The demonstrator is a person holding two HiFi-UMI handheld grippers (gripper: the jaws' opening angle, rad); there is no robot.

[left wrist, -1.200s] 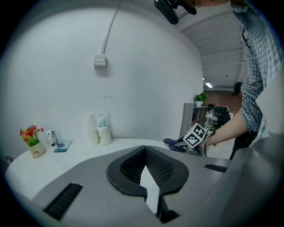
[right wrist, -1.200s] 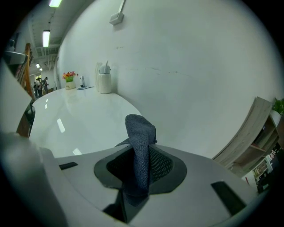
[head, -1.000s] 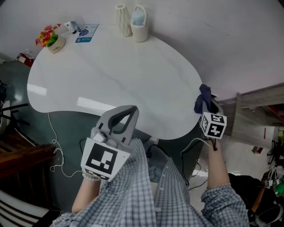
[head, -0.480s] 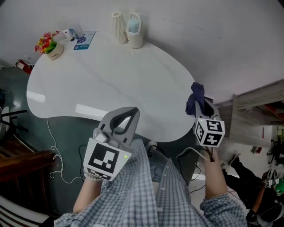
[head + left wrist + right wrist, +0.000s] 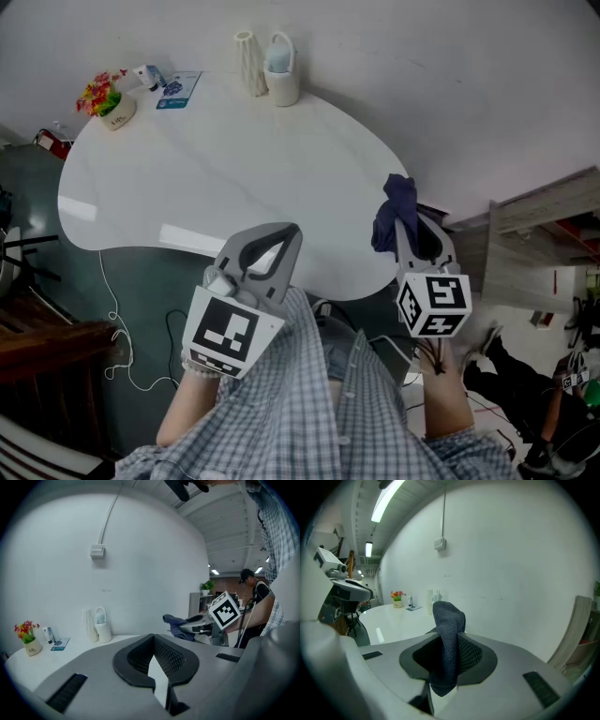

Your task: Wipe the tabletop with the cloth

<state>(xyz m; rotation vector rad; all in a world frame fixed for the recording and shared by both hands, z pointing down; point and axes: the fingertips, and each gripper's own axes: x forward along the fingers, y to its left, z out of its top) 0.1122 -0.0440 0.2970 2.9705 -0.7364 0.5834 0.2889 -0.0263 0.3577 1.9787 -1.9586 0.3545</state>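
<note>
A dark blue cloth (image 5: pixel 394 212) sticks up from my right gripper (image 5: pixel 406 228), which is shut on it over the right rim of the white tabletop (image 5: pixel 234 159). In the right gripper view the cloth (image 5: pixel 449 634) stands pinched between the jaws, and it hides the tips of the right gripper (image 5: pixel 446 641). My left gripper (image 5: pixel 286 234) is shut with nothing in it, above the table's near edge. The left gripper view shows the left gripper (image 5: pixel 153 638) with its tips together. Off to the right, that view also shows the cloth (image 5: pixel 176 623).
At the table's far side stand a flower pot (image 5: pixel 105 94), a small bottle (image 5: pixel 147 73), a blue card (image 5: pixel 178 86), a ribbed white vase (image 5: pixel 247 63) and a white handled cup (image 5: pixel 281 80). A wooden shelf (image 5: pixel 544 244) stands to the right. Cables (image 5: pixel 117 319) lie on the floor.
My right gripper has carried the cloth leftward, from beside the table's right edge to over its rim. The left gripper has shifted slightly to the right.
</note>
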